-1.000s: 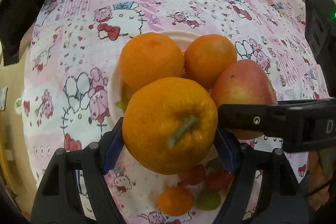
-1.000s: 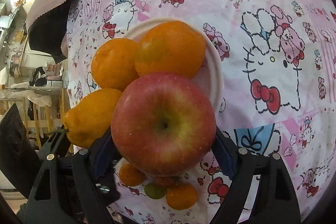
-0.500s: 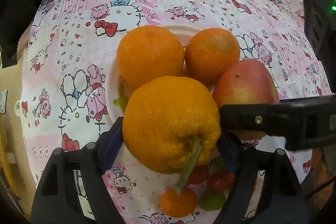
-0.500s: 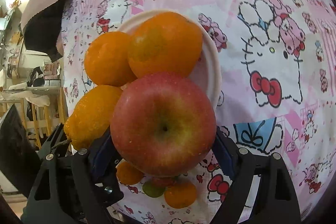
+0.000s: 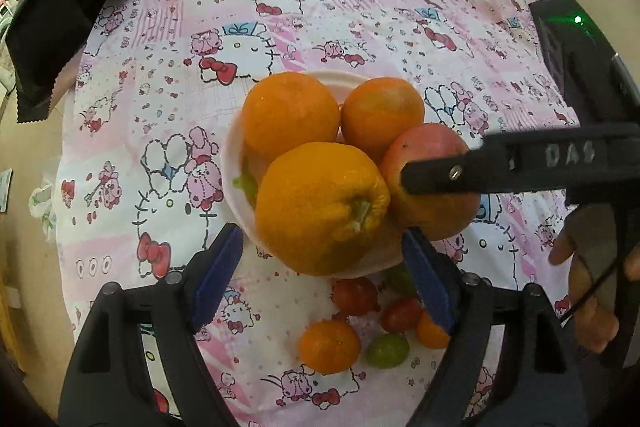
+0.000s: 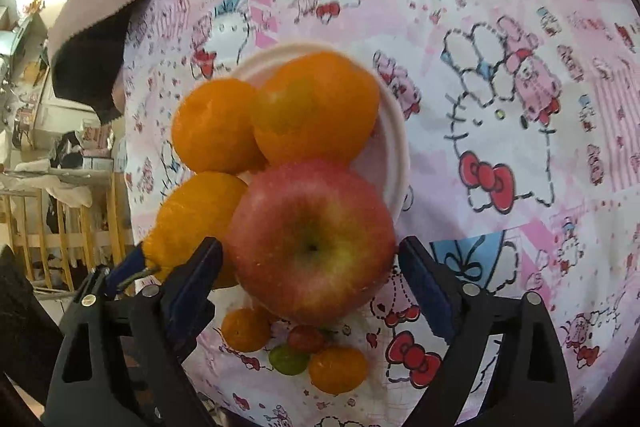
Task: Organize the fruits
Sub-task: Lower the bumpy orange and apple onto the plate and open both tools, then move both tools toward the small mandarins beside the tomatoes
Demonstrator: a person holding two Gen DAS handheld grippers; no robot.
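A white plate (image 5: pixel 230 163) (image 6: pixel 394 147) on the pink cartoon tablecloth holds two oranges (image 5: pixel 290 115) (image 5: pixel 382 111), a large bumpy orange (image 5: pixel 320 207) (image 6: pixel 196 219) and a red apple (image 5: pixel 432 195) (image 6: pixel 312 247). My left gripper (image 5: pixel 322 267) is open, its jaws apart from the bumpy orange, which rests on the plate's near edge. My right gripper (image 6: pixel 310 283) is open, its jaws beside the apple with gaps showing. The right gripper's finger crosses the left wrist view (image 5: pixel 520 167).
Small tomatoes and little oranges (image 5: pixel 330 347) (image 6: pixel 338 369) lie on the cloth just in front of the plate. A black and pink cloth (image 5: pixel 60 19) hangs at the table's far left edge. A black device (image 5: pixel 576 67) sits at the right.
Both grippers have opened and drawn back. The bumpy orange and the apple have been let go and now rest on the plate against the two oranges.
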